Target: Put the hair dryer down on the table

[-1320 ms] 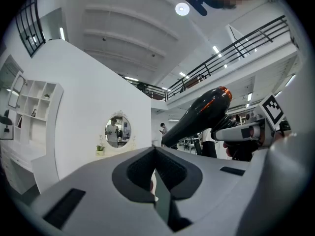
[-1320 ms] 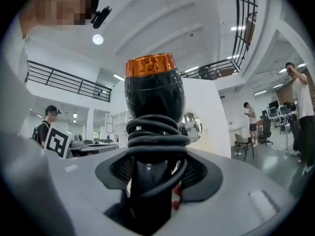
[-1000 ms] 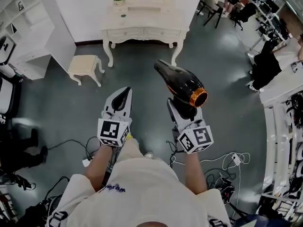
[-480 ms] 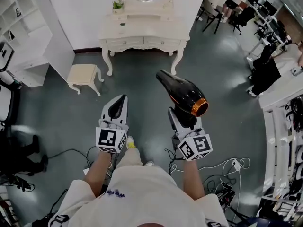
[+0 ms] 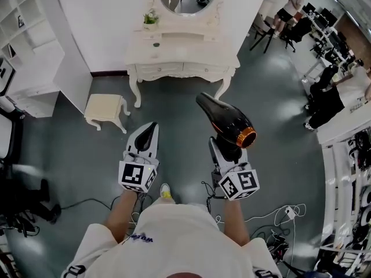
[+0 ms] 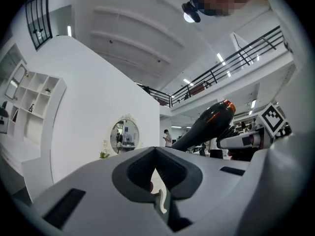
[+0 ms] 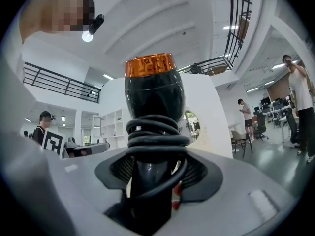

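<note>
A black hair dryer (image 5: 225,119) with a copper ring at one end is held up above the floor, its handle wrapped in black cord. My right gripper (image 5: 227,149) is shut on that handle; in the right gripper view the hair dryer (image 7: 151,102) rises straight out of the jaws. My left gripper (image 5: 146,136) is beside it on the left, jaws together and empty. In the left gripper view the hair dryer (image 6: 206,124) shows at the right. The white dressing table (image 5: 185,45) with an oval mirror stands ahead against the wall.
A cream stool (image 5: 105,108) stands left of the dressing table, a small plant (image 5: 151,19) on the tabletop. White shelving (image 5: 35,51) fills the left side. Cables (image 5: 272,213) lie on the grey floor near my feet. People and chairs (image 5: 293,16) are at the far right.
The view has moved toward the dressing table, which now shows more of its mirror. Both grippers and the hair dryer keep the same pose relative to me.
</note>
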A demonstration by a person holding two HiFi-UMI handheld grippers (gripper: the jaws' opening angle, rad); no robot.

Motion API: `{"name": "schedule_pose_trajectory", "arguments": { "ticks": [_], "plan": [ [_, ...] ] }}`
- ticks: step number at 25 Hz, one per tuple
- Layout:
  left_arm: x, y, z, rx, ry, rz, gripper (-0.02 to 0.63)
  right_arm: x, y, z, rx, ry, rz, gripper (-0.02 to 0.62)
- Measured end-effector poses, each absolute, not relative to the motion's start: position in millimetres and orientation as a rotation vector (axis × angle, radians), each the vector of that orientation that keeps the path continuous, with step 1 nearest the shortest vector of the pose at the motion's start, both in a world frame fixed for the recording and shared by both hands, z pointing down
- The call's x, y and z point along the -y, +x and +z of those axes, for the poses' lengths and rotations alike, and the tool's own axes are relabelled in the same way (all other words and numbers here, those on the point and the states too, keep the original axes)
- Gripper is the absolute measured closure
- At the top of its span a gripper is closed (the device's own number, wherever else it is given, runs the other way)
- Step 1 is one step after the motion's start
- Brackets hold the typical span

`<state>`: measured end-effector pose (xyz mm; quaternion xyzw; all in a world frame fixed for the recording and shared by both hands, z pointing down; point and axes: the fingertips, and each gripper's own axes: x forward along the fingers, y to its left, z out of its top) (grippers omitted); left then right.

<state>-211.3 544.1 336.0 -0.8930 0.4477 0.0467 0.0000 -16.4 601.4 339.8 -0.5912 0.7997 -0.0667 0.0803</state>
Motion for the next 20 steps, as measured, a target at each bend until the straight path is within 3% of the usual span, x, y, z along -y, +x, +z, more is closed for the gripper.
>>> {"name": "schedule_pose_trajectory", "arguments": {
  "ticks": [9,20],
  "plan": [
    [-473.5,-240.1,350.6,-1.410,-2.867,0.142,0.597,-532.6,-52.3,347.0,-2.412,-1.748,-0.239,0.327],
    [-398.0,-234.2,365.8,-1.432,-2.855,0.096,0.597,-444.7,-46.1,360.4,-2.446,-1.717,-0.264,0.325]
  ]
}}
